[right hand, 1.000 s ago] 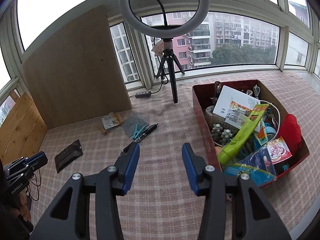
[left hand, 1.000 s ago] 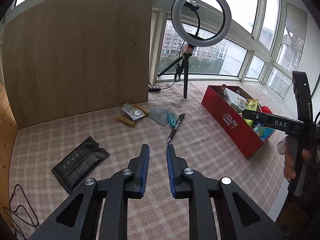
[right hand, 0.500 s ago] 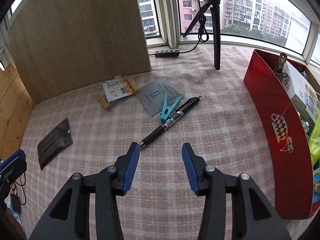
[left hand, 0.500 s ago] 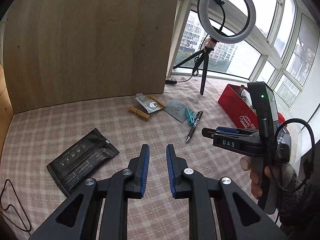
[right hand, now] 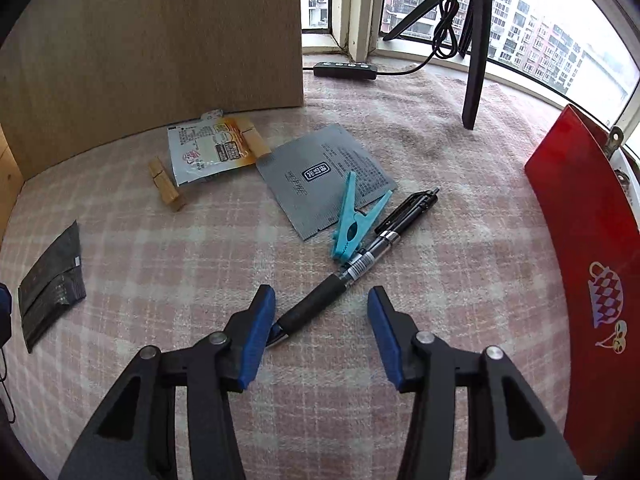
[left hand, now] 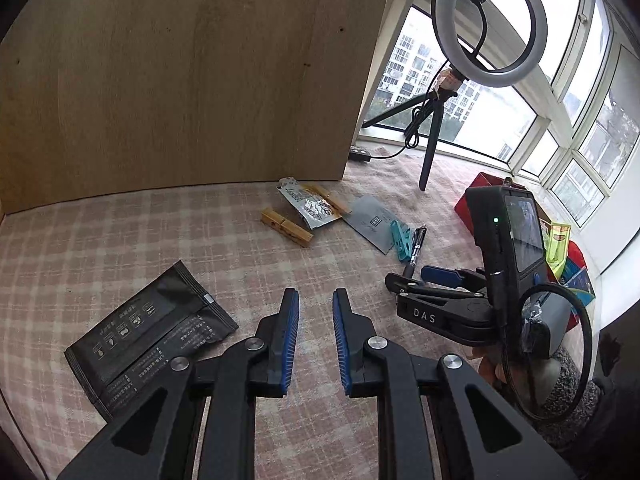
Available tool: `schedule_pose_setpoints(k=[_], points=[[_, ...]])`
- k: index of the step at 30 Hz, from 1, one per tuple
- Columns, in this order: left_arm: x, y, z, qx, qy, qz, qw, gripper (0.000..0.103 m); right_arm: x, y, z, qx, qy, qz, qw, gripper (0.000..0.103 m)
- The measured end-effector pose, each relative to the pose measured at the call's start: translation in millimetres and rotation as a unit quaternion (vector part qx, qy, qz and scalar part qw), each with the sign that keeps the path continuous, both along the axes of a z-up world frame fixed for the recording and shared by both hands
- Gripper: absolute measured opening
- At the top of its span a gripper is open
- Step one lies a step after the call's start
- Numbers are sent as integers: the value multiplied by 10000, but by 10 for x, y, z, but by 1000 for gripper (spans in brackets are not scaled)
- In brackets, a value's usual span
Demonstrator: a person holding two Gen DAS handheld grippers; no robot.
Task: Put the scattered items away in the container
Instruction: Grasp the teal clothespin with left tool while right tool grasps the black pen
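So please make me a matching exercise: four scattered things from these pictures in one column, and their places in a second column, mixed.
Things:
1. black ballpoint pen
2. turquoise plastic clothespin
3. black foil packet
4. red cardboard box

Places:
A. far right edge of the right wrist view
B. tip beside the open right gripper
C. partly on the grey sachet
D. left of the left gripper

Pairs: 1-B, 2-C, 3-D, 4-A

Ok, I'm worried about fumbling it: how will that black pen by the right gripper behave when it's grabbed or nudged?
The black pen looks rigid, so it should lift without flopping. Its round barrel could roll on the checked cloth if bumped. The teal clothespin lies against it and may shift too. The ribbed rubber grip nearest the right gripper is probably the least slippery place to pinch.
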State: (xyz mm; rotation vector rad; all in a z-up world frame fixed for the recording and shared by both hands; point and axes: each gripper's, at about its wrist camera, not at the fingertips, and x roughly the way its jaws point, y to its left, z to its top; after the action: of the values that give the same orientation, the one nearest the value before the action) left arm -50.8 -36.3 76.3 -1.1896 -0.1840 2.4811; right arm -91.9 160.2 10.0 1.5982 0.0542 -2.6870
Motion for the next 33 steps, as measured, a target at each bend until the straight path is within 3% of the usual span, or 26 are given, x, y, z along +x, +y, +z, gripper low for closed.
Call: schedule_pose_setpoints(k=[4,8,11,13,16,23,29,33], points=[[-117,104,-52,99,-74,-107,9999,16,1,125,36,-263,-110,16,9996,45],[-232,310,-106,226,-207,-351,9989,16,-4,323,61,-914,-318,-24,9953,20],[-318,545,-147,236,-278,-578,9977,18,22,480,76,-1362,-438,-155,9896,13],[-379,712,-176,185,-282,-715,9969,25,54,520,102,-1378,-399,-168,9895,10],[-477,913,-221,174,-331,-856,9956,26,75,566,122,-1396,-382,-204,9893,6],[-676,1332,-383,25,-521,-1206,9913,26,68,813,101,-1586,-528,-598,9841,6],[-828,1629,-540,-489,-500,-1304,9890,26,97,1000,197,-1669,-399,-699,9827,6],[-912,1669,-643,-596,-582,-1258,9886,26,82,1043,247,-1692,-332,-651,9829,6]])
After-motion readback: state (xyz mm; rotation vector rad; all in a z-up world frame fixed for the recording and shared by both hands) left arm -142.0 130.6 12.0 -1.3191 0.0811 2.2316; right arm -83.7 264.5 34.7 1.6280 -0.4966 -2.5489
